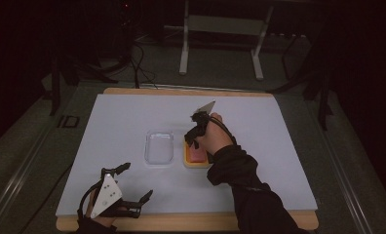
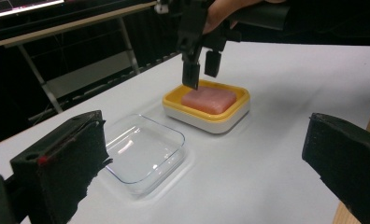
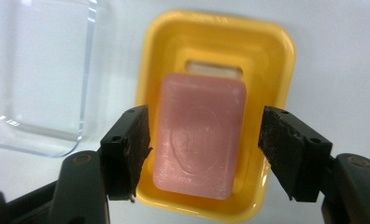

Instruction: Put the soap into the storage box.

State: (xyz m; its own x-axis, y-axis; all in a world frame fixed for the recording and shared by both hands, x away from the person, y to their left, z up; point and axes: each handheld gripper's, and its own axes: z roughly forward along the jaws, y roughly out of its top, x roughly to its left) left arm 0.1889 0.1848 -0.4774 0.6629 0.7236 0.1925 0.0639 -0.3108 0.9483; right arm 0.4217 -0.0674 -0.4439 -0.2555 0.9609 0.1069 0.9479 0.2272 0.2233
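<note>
Pink soap bar lies in the yellow soap dish — right claw hovers above, jaws apart, holding nothing. Left claw rests wide open, empty. Clear lid beside the dish — not yet fitted.

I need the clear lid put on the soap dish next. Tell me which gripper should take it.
Probably left. The left gripper is open and free, facing the clear lid. The right gripper hangs over the pink soap in the yellow dish.

Pink soap bar lies flat in yellow dish.
</note>
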